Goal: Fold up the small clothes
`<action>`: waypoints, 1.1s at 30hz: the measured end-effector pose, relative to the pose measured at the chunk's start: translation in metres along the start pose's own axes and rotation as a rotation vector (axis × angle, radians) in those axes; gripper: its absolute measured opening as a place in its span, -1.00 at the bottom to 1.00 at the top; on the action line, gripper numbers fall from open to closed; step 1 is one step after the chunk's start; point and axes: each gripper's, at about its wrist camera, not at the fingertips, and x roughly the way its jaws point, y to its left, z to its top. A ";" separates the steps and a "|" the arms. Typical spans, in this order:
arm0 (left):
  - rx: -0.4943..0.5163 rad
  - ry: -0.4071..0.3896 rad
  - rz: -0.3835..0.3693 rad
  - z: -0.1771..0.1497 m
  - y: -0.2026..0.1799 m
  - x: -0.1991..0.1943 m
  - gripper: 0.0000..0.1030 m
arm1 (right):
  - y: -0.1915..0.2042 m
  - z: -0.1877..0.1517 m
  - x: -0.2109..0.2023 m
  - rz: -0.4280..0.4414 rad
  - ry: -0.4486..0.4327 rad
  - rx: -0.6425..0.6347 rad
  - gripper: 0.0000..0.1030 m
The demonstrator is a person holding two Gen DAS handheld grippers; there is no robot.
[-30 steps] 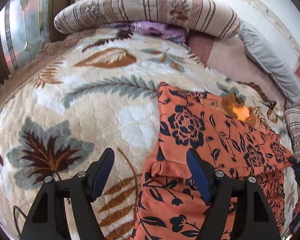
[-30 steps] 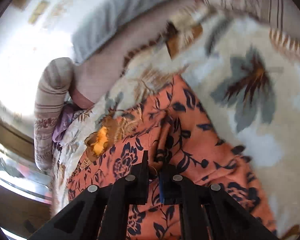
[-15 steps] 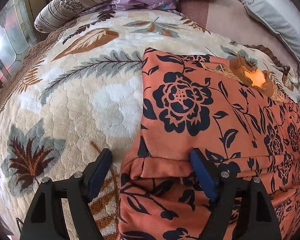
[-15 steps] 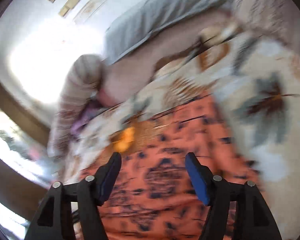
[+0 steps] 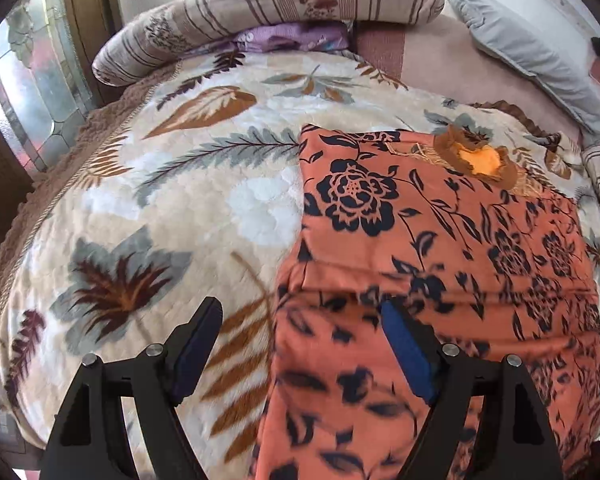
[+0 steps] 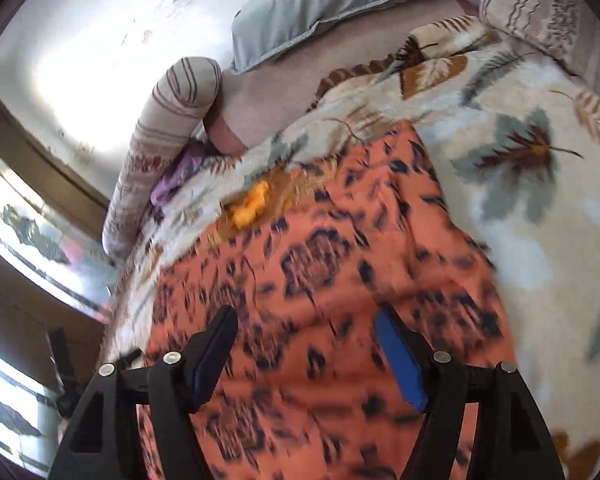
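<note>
An orange garment with dark floral print (image 5: 420,240) lies spread on a leaf-patterned blanket (image 5: 160,200), a fold line running across its near part. My left gripper (image 5: 300,344) hovers open over the garment's left edge, with nothing pinched between its blue pads. In the right wrist view the same garment (image 6: 320,272) fills the middle. Above it my right gripper (image 6: 304,352) is opening its jaws, and the cloth lies below them, not gripped.
A striped bolster (image 5: 280,4) and a purple cloth (image 5: 292,36) lie at the head of the bed. A grey pillow (image 5: 532,60) rests at the far right beside a pink sheet (image 5: 440,60). An orange patch (image 5: 480,160) shows on the blanket. The bed's left edge (image 5: 40,208) drops off toward a window.
My right gripper let go of the garment fold it was pinching and its jaws spread wide. Both grippers shifted over the cloth, and the left one stayed open.
</note>
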 end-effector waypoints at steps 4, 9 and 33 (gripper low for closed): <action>-0.017 -0.067 -0.021 -0.034 0.018 -0.051 0.61 | -0.019 -0.042 -0.045 -0.086 0.022 -0.016 0.45; -0.048 -0.133 -0.042 -0.061 0.033 -0.112 0.61 | -0.025 -0.069 -0.098 -0.149 -0.039 -0.059 0.45; -0.075 0.023 -0.048 -0.093 0.013 -0.051 0.73 | -0.019 0.012 -0.049 0.055 0.005 0.046 0.61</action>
